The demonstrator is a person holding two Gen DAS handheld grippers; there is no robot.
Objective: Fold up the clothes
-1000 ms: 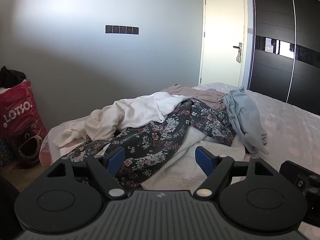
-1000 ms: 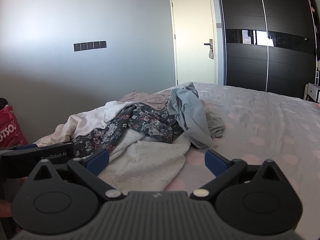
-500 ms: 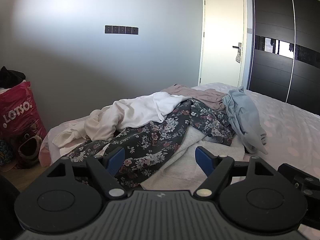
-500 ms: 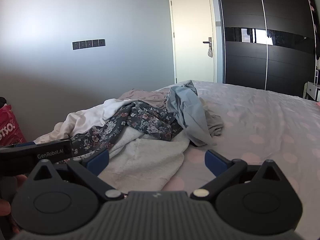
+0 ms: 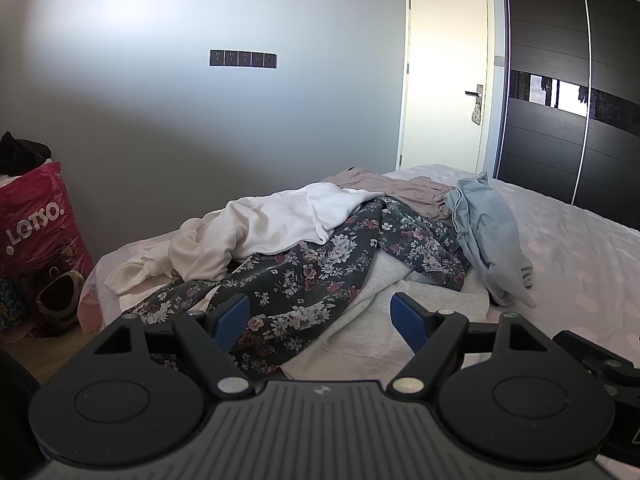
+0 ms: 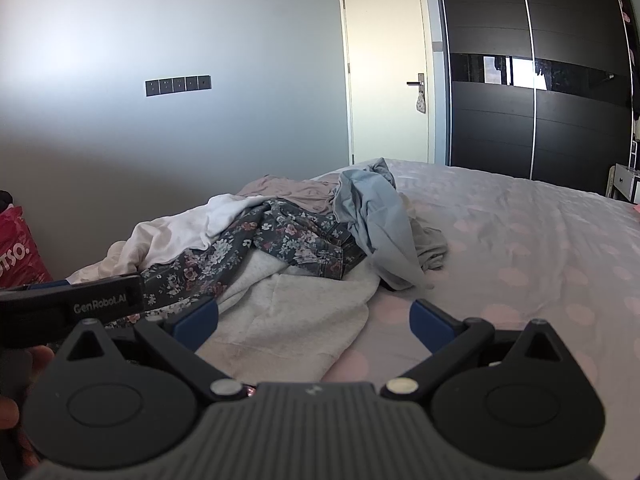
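A heap of clothes lies on the bed (image 6: 520, 240): a dark floral garment (image 5: 304, 280) (image 6: 288, 236), a white top (image 5: 272, 228) (image 6: 180, 232), a light blue shirt (image 5: 484, 232) (image 6: 380, 220), a mauve piece (image 5: 392, 188) behind, and a pale grey towel-like cloth (image 5: 372, 328) (image 6: 292, 312) nearest me. My left gripper (image 5: 320, 318) hovers open over the floral garment's near edge, holding nothing. My right gripper (image 6: 314, 320) hovers open over the grey cloth's corner, also with nothing in it. The left gripper's body (image 6: 68, 304) shows at the right view's left edge.
A red "LOTSO" bag (image 5: 36, 240) stands on the floor left of the bed. A grey wall with a switch panel (image 5: 243, 58), a white door (image 5: 444, 72) and a dark sliding wardrobe (image 6: 532, 72) lie beyond. The bed's pink-dotted sheet stretches bare to the right.
Both views have shifted only slightly; the clothes sit a little lower and closer in frame. Both grippers stay open and nothing has been taken hold of.
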